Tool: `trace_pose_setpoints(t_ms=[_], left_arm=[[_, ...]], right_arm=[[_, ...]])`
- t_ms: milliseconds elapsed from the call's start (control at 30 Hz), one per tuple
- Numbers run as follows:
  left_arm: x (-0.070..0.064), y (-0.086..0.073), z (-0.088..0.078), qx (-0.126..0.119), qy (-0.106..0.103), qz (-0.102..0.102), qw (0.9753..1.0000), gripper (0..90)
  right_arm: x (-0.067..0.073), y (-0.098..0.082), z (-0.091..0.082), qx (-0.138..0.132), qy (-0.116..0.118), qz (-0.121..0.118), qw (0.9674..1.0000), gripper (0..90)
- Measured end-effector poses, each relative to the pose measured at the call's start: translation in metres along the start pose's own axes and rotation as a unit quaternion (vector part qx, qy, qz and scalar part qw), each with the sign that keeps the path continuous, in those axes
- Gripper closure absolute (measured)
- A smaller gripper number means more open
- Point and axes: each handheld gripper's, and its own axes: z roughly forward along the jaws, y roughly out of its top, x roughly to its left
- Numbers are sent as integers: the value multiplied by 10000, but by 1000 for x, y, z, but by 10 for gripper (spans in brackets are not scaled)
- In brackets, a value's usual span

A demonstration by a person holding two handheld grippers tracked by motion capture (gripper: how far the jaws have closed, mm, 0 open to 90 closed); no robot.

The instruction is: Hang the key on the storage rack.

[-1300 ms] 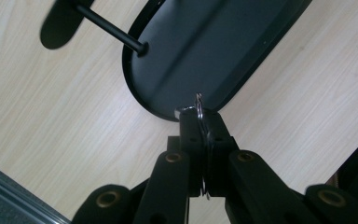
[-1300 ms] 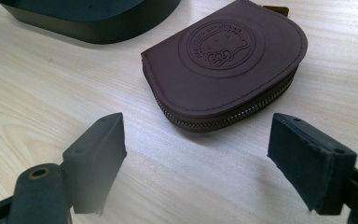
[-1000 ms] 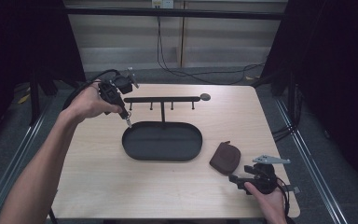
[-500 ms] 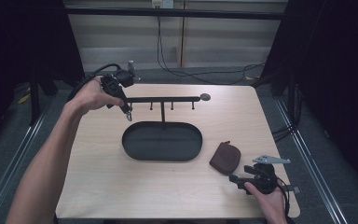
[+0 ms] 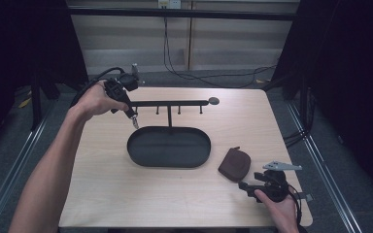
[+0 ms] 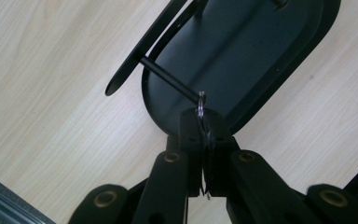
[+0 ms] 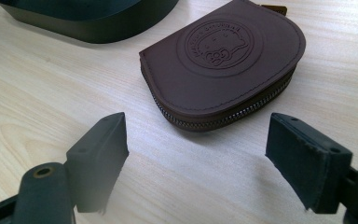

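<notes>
A black stand holds an oval tray (image 5: pixel 141 154) and a horizontal bar with several pegs (image 5: pixel 167 103) above it. My left gripper (image 5: pixel 132 116) hangs just below the bar's left end, shut on a small metal key ring (image 5: pixel 135 122). In the left gripper view the key ring (image 6: pixel 201 99) sticks out between the closed jaws, touching or nearly touching the tip of a peg (image 6: pixel 168 79). A brown zipped pouch (image 5: pixel 235 164) lies right of the tray. My right gripper (image 5: pixel 252 186) rests open on the table, jaws spread before the pouch (image 7: pixel 223 60).
The tray's rim (image 7: pixel 88 21) sits just beyond the pouch. Bare wood lies along the table's front and left. The table's right edge is close to my right hand (image 5: pixel 279 208). Cables run along the floor behind the table.
My left gripper has lifted slightly toward the bar's left end, carrying the key ring with it. The right gripper and the pouch have not moved.
</notes>
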Motion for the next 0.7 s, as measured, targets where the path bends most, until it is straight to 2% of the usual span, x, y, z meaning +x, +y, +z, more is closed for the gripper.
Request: trace_pose_setpoints(t_ms=[33,133,200,233,467,567,667,700], left_arm=[[2,-1,1,-20,-54,-38,10000,875],[3,-1,3,-39,-30,-82,10000,877],[2,-1,6,25,-64,-29,10000,879],[1,0,7,54,-9,-30,10000,872],[1,-3,7,-5,-13,-54,10000,845],[1,-5,6,-18,-3,-78,10000,810],[0,-8,5,-100,-17,-169,9998,689],[0,-9,5,-122,-24,-171,9998,689]], right_arm=[[0,0,0,-3,1,3,10000,204],[0,0,0,3,0,-2,10000,205],[0,0,0,0,-2,-1,10000,205],[0,0,0,5,2,-4,10000,206],[1,1,0,19,5,-20,10000,203],[1,1,1,26,17,-32,10000,201],[1,1,1,22,18,-13,10000,199],[1,1,1,25,20,-14,10000,199]])
